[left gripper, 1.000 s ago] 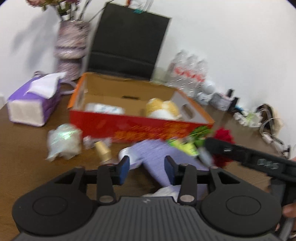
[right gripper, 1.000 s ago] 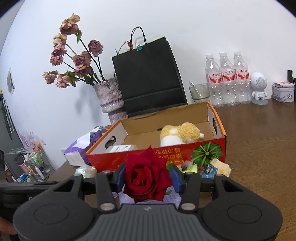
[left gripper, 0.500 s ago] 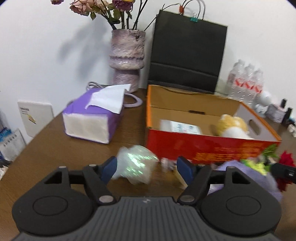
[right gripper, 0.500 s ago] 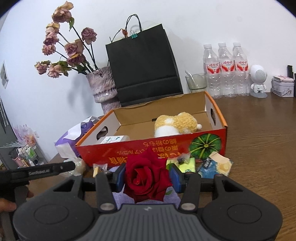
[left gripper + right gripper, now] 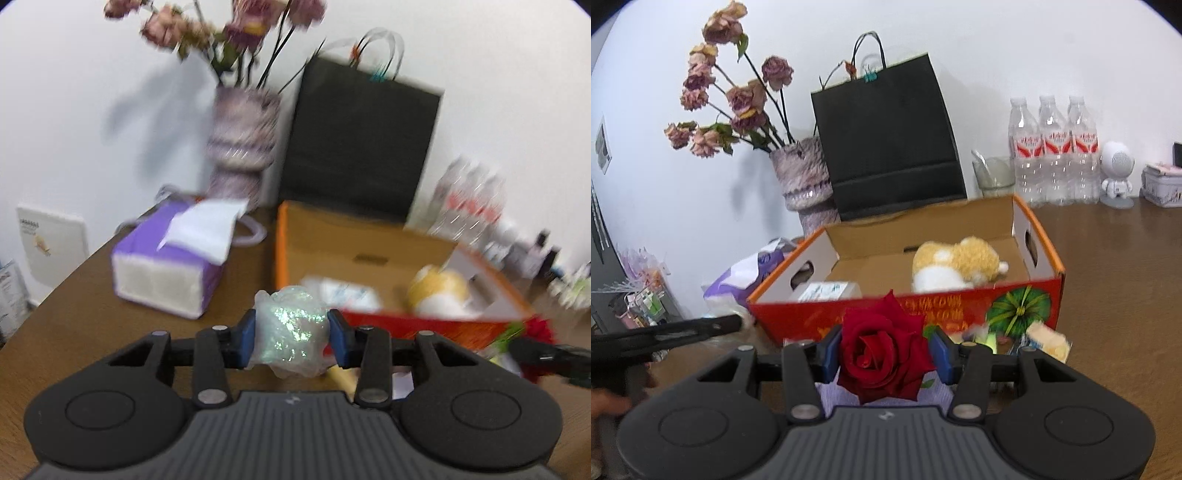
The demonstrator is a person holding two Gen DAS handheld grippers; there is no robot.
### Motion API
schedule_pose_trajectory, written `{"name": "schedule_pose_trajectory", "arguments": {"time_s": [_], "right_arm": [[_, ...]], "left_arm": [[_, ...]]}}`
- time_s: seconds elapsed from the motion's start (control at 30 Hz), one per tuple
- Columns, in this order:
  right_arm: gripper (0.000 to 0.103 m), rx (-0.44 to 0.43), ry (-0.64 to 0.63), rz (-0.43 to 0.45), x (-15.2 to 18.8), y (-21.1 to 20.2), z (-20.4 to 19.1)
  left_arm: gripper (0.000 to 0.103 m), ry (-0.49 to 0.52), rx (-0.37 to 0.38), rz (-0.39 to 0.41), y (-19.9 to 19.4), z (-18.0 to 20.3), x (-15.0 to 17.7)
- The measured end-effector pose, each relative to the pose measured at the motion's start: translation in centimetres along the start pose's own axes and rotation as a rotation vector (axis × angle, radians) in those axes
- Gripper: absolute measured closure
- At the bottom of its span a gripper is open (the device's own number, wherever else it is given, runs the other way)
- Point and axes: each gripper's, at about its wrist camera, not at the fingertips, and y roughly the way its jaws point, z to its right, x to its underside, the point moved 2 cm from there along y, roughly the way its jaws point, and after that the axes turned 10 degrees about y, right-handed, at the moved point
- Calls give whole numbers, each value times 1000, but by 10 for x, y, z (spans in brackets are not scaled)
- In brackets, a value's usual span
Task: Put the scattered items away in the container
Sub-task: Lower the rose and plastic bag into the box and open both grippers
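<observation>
Nearest in the left wrist view, the left gripper [image 5: 291, 341]: its jaws have just been closing and now press from both sides on a crumpled iridescent wrapper [image 5: 290, 338], held partly narrowed, above the brown table [image 5: 85, 302]; this view is blurred. Nearest in the right wrist view, the right gripper [image 5: 884, 352]: jaws part-way closed, clamped on a red rose [image 5: 882, 350], whose bloom fills the gap between the blue pads [image 5: 829, 350]; a lilac paper lies just below the bloom [image 5: 831, 397].

Just beyond the rose, small packets [image 5: 1043, 338] lie on the table against the front wall of the container; at left in the same view, the dark body of the other gripper reaches in.

Middle distance: the open cardboard box [image 5: 1015, 301], red-fronted with orange rims, serving as container; inside it, a yellow-and-white plush toy [image 5: 956, 267] toward the right and a small white carton [image 5: 823, 291] toward the left; the wrapper is held near the box's left front corner, outside it.

Beside the box on its left: a purple tissue pack [image 5: 170, 266].

Farthest, along the white wall: a vase of dried roses [image 5: 803, 177]; a black paper bag [image 5: 886, 140] directly behind the box; three water bottles [image 5: 1054, 151]; a small white figurine [image 5: 1115, 173].
</observation>
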Motion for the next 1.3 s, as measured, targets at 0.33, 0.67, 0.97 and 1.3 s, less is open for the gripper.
{"name": "schedule_pose_trajectory", "arguments": {"time_s": [0.33, 0.67, 0.97, 1.3], "right_arm": [[55, 13, -3, 89, -57, 14, -2], [55, 27, -86, 9, -70, 96, -22], [55, 54, -160, -102, -69, 157, -27], [30, 45, -167, -144, -65, 162, -26]], "left_arm": [[58, 58, 105, 113, 13, 52, -55], [58, -8, 85, 11, 98, 40, -61], [55, 8, 76, -69, 142, 27, -59], [7, 26, 54, -94, 146, 31, -54]]}}
